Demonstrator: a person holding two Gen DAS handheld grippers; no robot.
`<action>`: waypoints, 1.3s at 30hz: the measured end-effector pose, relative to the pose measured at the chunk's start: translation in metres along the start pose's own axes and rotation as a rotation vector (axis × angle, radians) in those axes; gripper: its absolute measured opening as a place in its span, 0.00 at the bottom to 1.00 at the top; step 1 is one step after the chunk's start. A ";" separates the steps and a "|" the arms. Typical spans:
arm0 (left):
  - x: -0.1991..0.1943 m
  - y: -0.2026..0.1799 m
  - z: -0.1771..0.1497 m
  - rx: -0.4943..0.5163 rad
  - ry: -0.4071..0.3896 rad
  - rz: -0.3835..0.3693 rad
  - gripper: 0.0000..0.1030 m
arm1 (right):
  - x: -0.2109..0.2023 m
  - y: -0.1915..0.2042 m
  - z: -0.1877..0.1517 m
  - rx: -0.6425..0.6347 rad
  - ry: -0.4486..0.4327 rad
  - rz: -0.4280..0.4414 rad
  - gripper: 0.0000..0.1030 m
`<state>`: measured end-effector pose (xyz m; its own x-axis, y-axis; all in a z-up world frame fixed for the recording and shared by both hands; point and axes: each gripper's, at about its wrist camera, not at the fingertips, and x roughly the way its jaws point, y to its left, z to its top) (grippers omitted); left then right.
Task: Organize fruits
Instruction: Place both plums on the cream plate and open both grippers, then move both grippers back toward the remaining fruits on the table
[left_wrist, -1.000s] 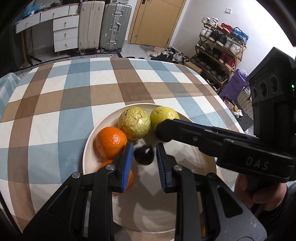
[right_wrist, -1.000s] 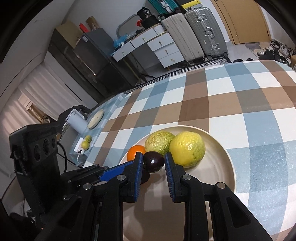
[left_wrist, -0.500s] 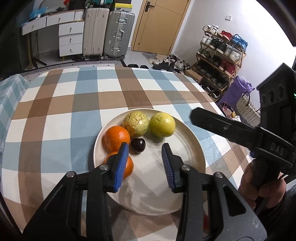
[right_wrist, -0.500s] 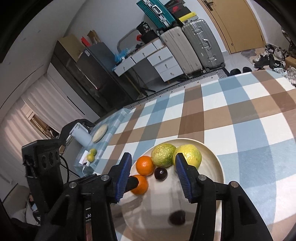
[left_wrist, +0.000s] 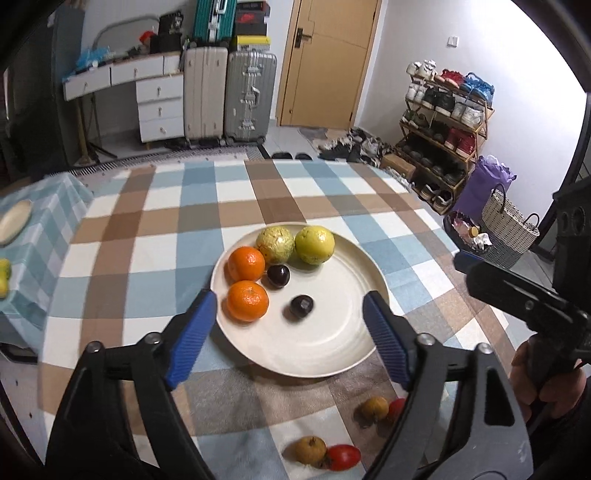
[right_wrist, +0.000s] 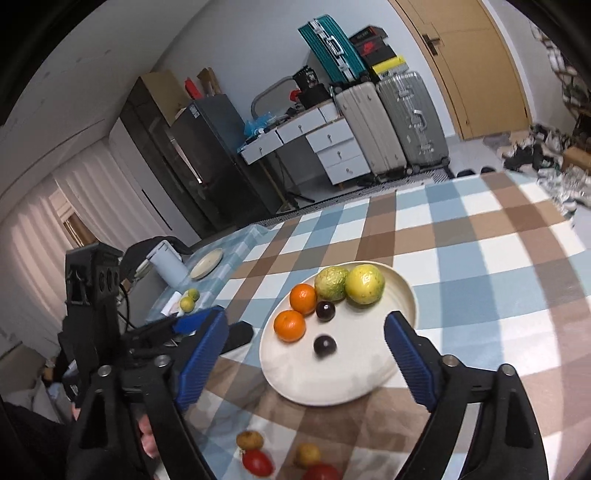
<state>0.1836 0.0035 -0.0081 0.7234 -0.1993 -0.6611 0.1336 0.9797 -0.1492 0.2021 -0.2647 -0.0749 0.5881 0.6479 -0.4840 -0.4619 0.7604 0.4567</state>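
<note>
A cream plate (left_wrist: 332, 347) (right_wrist: 354, 384) on the checked tablecloth holds two oranges (left_wrist: 246, 300) (right_wrist: 290, 325), two yellow-green fruits (left_wrist: 314, 244) (right_wrist: 365, 284) and two dark plums (left_wrist: 301, 305) (right_wrist: 324, 345). Small brown fruits (left_wrist: 310, 449) (right_wrist: 249, 439) and red tomatoes (left_wrist: 342, 457) (right_wrist: 257, 462) lie on the cloth in front of the plate. My left gripper (left_wrist: 288, 339) is open and empty, held back above the plate's near edge. My right gripper (right_wrist: 306, 362) is open and empty above the plate. The right gripper also shows at the right of the left wrist view (left_wrist: 517, 299).
A side table at the left carries a small plate (right_wrist: 207, 263) and small green fruits (right_wrist: 187, 302). Suitcases (left_wrist: 229, 96), a drawer unit and a shoe rack (left_wrist: 443, 122) stand beyond the table. The table's right edge drops near a woven basket (left_wrist: 509, 225).
Both grippers have pulled back and up from the plate and opened wide. The two dark plums they held now lie on the plate. The fruits in front of the plate have come into view.
</note>
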 end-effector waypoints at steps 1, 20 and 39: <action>-0.005 -0.001 0.001 0.001 -0.010 0.006 0.80 | -0.009 0.003 -0.002 -0.009 -0.015 -0.005 0.91; -0.102 -0.017 -0.060 -0.042 -0.147 0.081 0.99 | -0.077 0.047 -0.055 -0.128 -0.128 -0.077 1.00; -0.053 0.011 -0.145 -0.139 -0.019 0.095 0.99 | -0.035 0.025 -0.119 -0.091 0.070 -0.160 1.00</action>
<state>0.0480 0.0221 -0.0813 0.7411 -0.1042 -0.6632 -0.0298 0.9818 -0.1876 0.0914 -0.2632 -0.1353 0.6124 0.5177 -0.5975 -0.4265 0.8527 0.3016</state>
